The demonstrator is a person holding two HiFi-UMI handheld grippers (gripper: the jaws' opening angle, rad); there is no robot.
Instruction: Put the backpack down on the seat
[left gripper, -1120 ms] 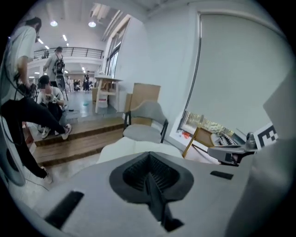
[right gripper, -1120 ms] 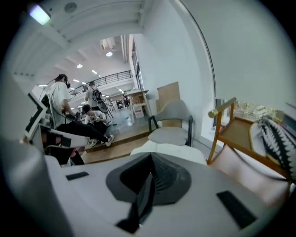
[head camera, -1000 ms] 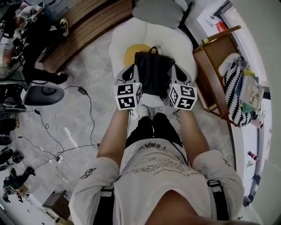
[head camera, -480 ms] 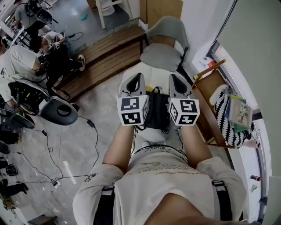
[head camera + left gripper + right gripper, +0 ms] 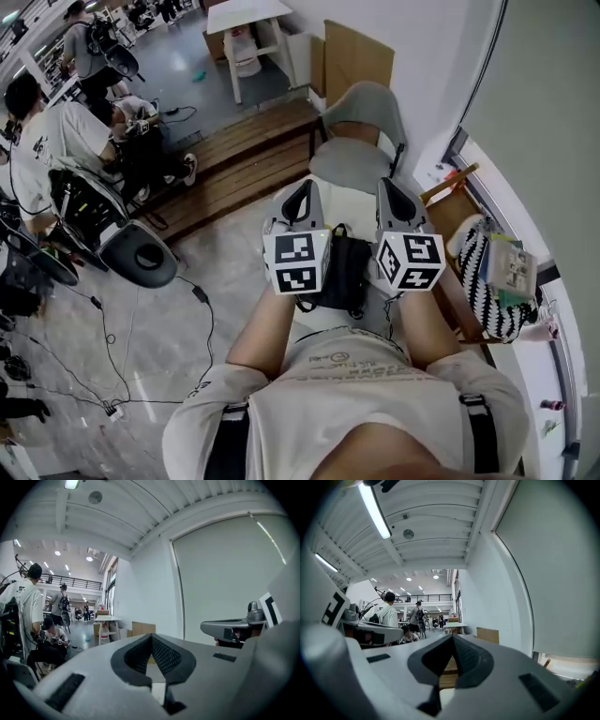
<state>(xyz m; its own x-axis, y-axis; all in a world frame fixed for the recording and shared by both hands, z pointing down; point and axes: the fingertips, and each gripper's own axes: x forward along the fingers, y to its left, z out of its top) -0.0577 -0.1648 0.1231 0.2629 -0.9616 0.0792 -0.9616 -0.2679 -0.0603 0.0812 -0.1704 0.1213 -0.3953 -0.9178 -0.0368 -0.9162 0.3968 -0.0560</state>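
Black backpack [image 5: 342, 272] in head view only, left tool [image 5: 151, 637] and right tool [image 5: 453, 637] closed, empty

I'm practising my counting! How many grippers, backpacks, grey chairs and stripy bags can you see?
Grippers: 2, the left gripper and the right gripper
Black backpack: 1
Grey chair: 1
Striped bag: 1
Total: 5
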